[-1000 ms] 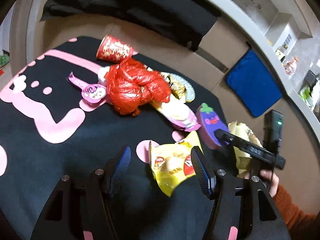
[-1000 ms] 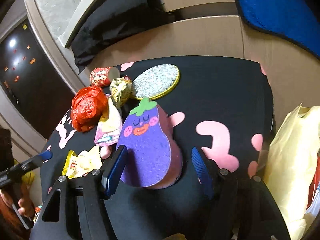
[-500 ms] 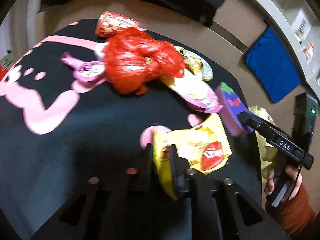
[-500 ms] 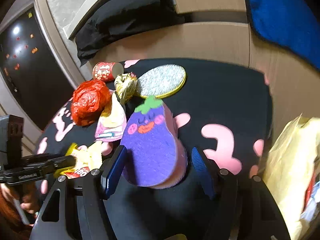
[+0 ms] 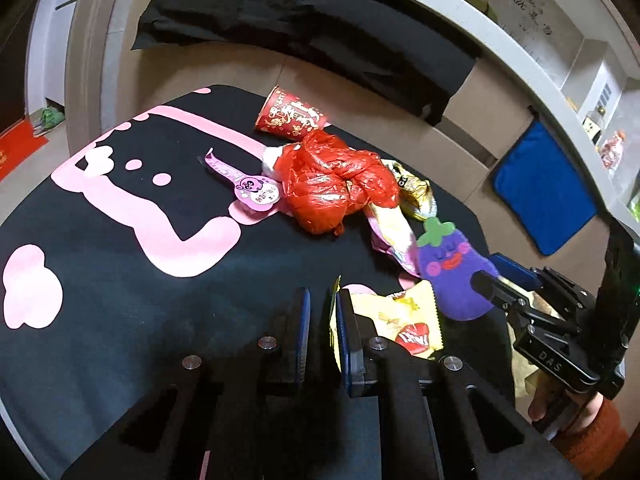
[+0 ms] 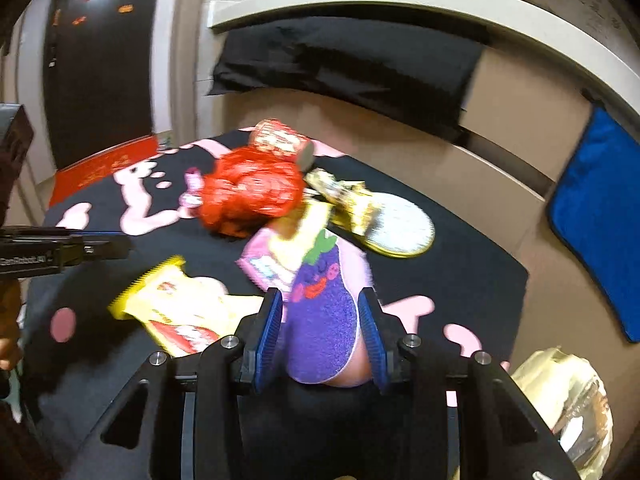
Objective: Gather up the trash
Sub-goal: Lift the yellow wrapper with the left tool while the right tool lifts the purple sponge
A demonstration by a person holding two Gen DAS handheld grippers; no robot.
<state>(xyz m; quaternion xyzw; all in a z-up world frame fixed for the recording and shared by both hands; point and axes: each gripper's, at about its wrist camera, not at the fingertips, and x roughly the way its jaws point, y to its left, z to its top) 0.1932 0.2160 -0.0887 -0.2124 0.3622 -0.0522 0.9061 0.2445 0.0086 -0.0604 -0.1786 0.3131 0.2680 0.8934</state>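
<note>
Nearest the left wrist camera, the left gripper (image 5: 322, 310) has its fingers drawn narrow on the edge of the yellow snack wrapper (image 5: 404, 326), which stands pinched between the blue pads while the rest of the packet sags flat onto the counter (image 5: 120, 272). Gripping a thin edge this way likely lets the limp foil be lifted without scraping the cloth.

Just beyond the wrapper, the right gripper (image 6: 322, 326) straddles the purple eggplant sponge (image 6: 324, 320). Its fingers sit close at both sides of the sponge, but the blurred view does not settle whether they press it or only bracket it. The sponge is thick and soft-looking, with a stitched face and a green stalk, standing on edge against a pink wrapper (image 6: 264, 268).

Farther from the yellow wrapper lies the main heap: a crumpled red plastic bag (image 5: 332, 184), a gold foil scrap (image 5: 416, 196) on a glittery round coaster (image 6: 396, 230), a pink tag (image 5: 248, 188), and, farthest, a red paper cup (image 5: 290, 118) tipped on its side. A pale plastic bag (image 6: 568, 396) sits off the counter's edge beside the sponge, probably the collecting sack.
</note>
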